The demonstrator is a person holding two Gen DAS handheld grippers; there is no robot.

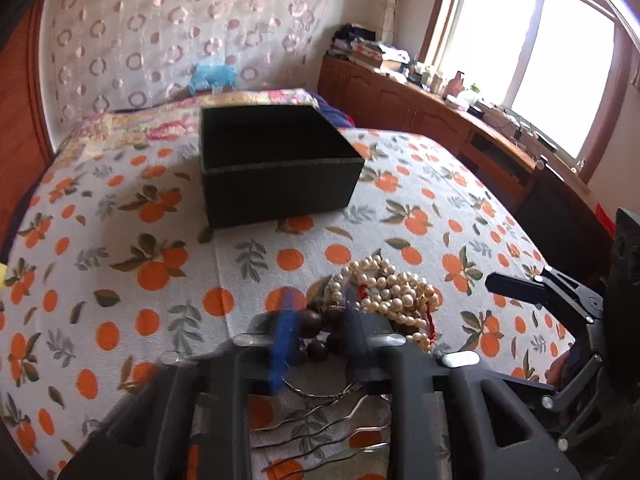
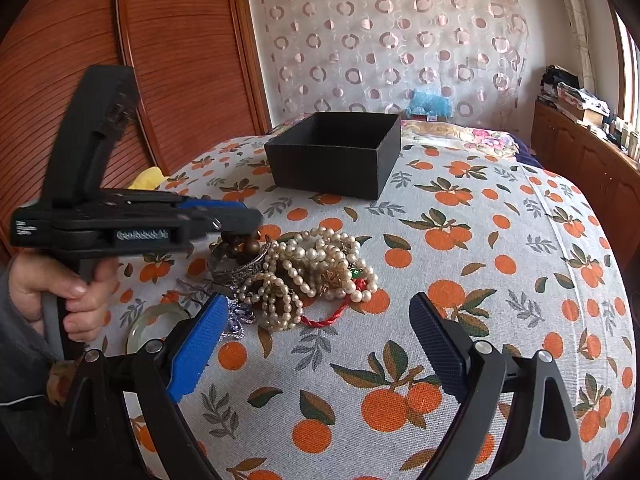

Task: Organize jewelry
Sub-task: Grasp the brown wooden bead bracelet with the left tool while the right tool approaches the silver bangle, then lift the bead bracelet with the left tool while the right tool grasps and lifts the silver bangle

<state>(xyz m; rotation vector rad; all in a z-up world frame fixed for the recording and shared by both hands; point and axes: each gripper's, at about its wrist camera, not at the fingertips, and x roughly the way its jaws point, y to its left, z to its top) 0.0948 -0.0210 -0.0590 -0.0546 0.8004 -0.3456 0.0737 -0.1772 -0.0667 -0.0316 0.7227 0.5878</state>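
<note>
A pile of jewelry lies on the orange-print bedspread: pearl necklaces (image 2: 316, 264) (image 1: 392, 292), dark wooden beads (image 1: 320, 328) (image 2: 240, 244), a silver bangle (image 2: 236, 270), a red cord (image 2: 324, 318) and a pale green bangle (image 2: 160, 320). An open black box (image 1: 276, 164) (image 2: 336, 152) stands behind the pile, empty as far as I see. My left gripper (image 1: 320, 320) (image 2: 248, 220) has its jaws closed around the wooden beads. My right gripper (image 2: 316, 336) is open and empty, just in front of the pile; it also shows in the left wrist view (image 1: 520, 284).
Silver hairpins (image 1: 320, 428) lie under the left gripper. A wooden wardrobe (image 2: 160, 60) stands left of the bed. Wooden cabinets (image 1: 440, 112) with clutter run along the window side. A folded floral quilt (image 1: 240, 108) lies behind the box.
</note>
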